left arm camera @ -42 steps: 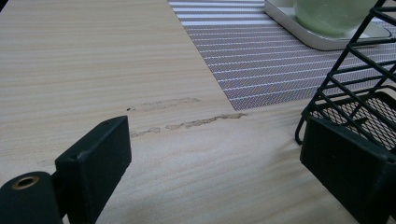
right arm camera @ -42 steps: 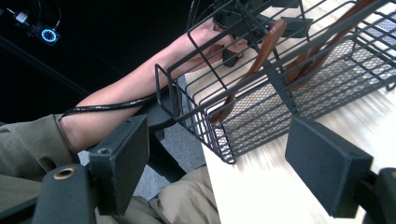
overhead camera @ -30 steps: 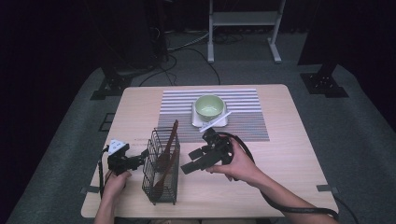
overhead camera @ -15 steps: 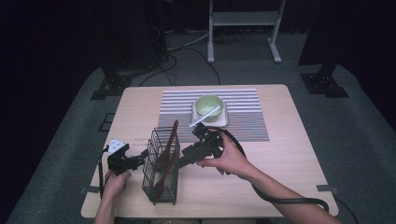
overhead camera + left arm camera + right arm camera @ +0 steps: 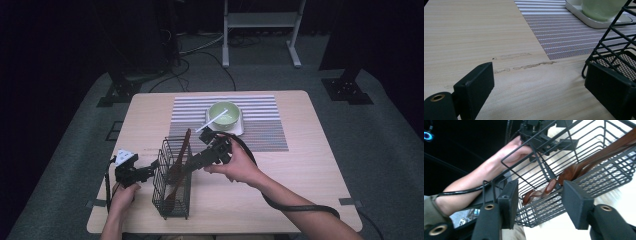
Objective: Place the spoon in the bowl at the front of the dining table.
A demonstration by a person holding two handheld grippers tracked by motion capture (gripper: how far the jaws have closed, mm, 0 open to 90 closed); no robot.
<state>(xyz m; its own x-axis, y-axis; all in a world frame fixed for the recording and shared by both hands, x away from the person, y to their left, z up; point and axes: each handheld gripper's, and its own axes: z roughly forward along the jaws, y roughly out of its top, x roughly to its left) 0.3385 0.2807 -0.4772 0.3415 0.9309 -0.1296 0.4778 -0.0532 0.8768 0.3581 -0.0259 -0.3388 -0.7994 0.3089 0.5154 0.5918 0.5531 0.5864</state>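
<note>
A black wire basket (image 5: 172,187) stands at the table's front left with brown wooden utensils (image 5: 179,157) leaning in it. My left gripper (image 5: 151,168) is open just left of the basket. In the left gripper view the left gripper (image 5: 536,82) has bare table between its jaws, and the basket's corner (image 5: 614,55) sits by the right jaw. My right gripper (image 5: 190,167) reaches the basket's right side. In the right gripper view the right gripper (image 5: 540,197) is open, with the basket's wire wall (image 5: 574,182) and a wooden utensil (image 5: 574,168) between its jaws. The jaws are not clamped.
A green bowl (image 5: 223,114) with a white utensil (image 5: 212,122) rests on a white square plate (image 5: 238,129). The plate sits on a striped placemat (image 5: 260,132) behind the basket. The right gripper's cable (image 5: 300,209) loops over the table's front right.
My right gripper has moved left and down from near the bowl to the basket's right side. The left gripper has stayed put beside the basket.
</note>
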